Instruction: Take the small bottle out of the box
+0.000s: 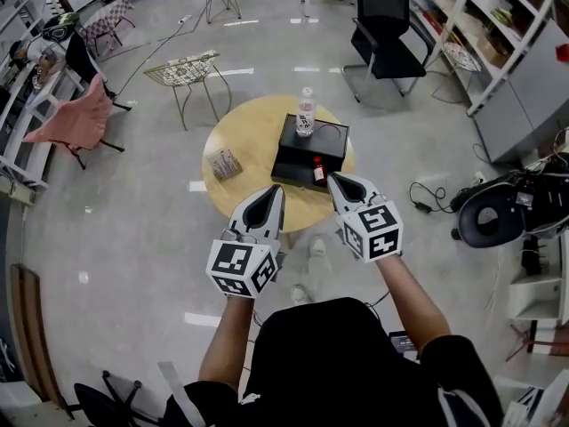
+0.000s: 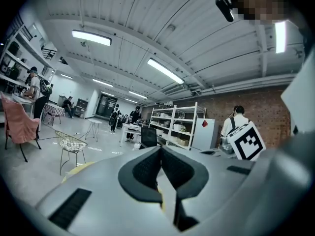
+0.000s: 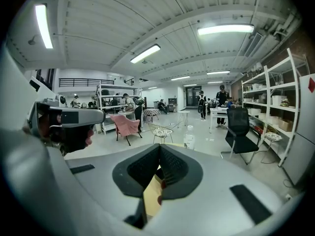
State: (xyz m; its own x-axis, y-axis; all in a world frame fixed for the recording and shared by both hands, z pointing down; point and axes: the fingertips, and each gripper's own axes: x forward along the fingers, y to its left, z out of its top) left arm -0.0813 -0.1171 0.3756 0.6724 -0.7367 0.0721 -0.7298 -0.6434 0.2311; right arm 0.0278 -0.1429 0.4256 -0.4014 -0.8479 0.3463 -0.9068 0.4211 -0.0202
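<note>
Left gripper [image 1: 272, 194] and right gripper [image 1: 339, 183] hover at lower centre, jaws together, empty. Small bottle [image 1: 318, 169] lies in the box [image 1: 293, 173] at centre. Reach not begun; next, open the right and descend.

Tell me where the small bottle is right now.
In the head view, the small bottle sits at the near edge of the black box on the round table, just ahead of the right claw.

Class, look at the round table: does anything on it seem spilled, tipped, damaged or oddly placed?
Nothing looks spilled or damaged. One oddity: a clear bottle stands upright on top of the black box, not on the table.
</note>
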